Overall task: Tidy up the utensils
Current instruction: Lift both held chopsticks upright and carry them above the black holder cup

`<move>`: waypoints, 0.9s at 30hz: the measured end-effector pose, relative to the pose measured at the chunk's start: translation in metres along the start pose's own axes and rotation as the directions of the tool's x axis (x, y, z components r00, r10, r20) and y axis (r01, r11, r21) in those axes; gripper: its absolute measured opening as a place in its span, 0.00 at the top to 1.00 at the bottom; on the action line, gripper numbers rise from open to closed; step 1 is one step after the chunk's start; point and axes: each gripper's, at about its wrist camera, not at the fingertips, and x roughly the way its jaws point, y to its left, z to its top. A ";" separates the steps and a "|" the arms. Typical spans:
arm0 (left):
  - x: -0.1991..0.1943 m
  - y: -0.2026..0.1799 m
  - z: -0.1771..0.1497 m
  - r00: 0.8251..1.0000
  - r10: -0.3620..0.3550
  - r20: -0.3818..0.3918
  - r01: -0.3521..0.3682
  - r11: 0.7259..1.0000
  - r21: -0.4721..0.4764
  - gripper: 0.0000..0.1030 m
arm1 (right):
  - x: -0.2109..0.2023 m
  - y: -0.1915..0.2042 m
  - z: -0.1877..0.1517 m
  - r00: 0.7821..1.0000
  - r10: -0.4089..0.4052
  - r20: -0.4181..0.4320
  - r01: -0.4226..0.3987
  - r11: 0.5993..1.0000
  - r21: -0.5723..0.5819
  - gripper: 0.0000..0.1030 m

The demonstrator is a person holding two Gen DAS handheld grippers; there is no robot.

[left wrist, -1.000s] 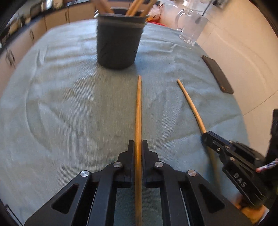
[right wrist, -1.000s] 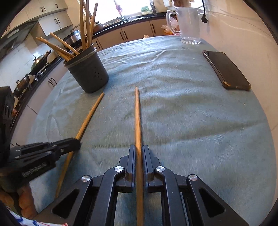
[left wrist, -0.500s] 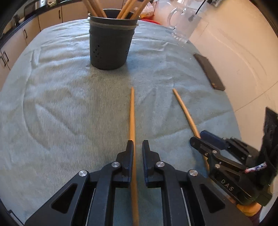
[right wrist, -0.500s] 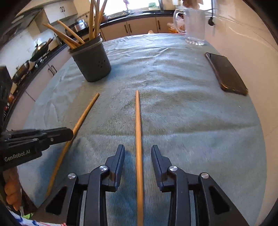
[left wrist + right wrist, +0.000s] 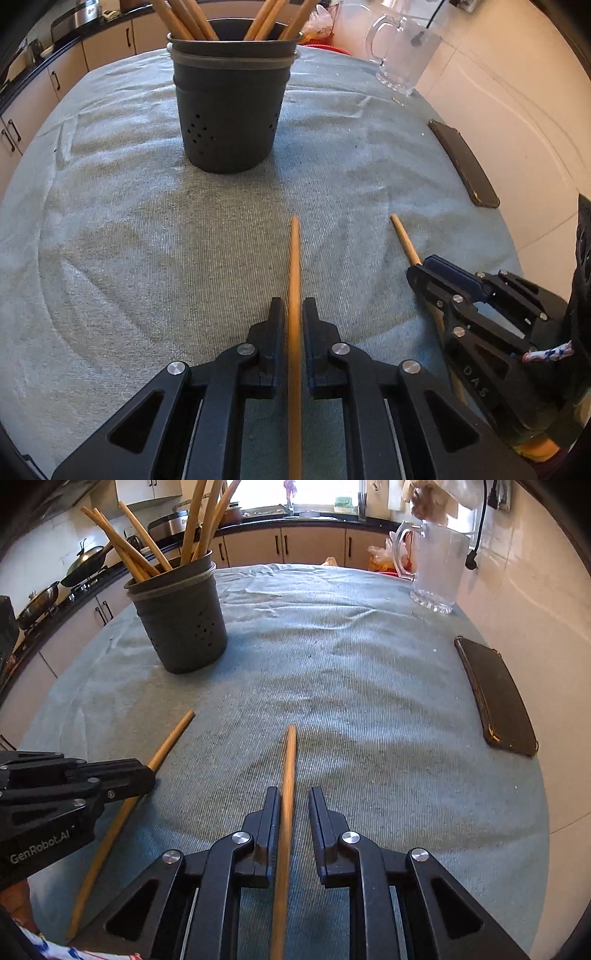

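1. Your left hand-held gripper is low over the counter, which is covered by a grey-green ribbed cloth; its jaws sit narrowly apart on either side of a wooden chopstick, and a thin gap shows on each side, so you cannot tell whether they pinch it
2. Your right hand-held gripper is spread open around a second wooden chopstick, which lies against the left finger and clear of the right one
3. Both chopsticks lie on the cloth with their tips pointing away from you, well short of the dark perforated utensil holder
4. The holder stands upright toward the far left of the counter, with several wooden chopsticks leaning out of it at different angles
5. A glass mug stands at the far right corner by the tiled wall
6. A dark phone lies flat along the right edge of the cloth, well apart from both chopsticks
7. In the left wrist view, your right gripper appears at the right edge, over its chopstick
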 end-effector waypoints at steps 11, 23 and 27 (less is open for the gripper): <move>-0.034 0.008 -0.010 0.994 0.023 0.104 -0.020 0.999 -0.030 0.94 | -0.028 0.001 0.000 0.998 0.011 0.065 -0.013 1.000 0.028 0.93; -0.087 0.006 -0.023 0.968 0.051 0.245 -0.045 0.999 -0.030 0.94 | -0.080 0.007 -0.002 0.978 0.056 0.203 -0.071 0.995 0.067 0.93; -0.099 0.004 -0.028 0.960 0.053 0.273 -0.048 0.999 -0.026 0.94 | -0.094 0.007 -0.002 0.969 0.061 0.238 -0.082 0.993 0.079 0.93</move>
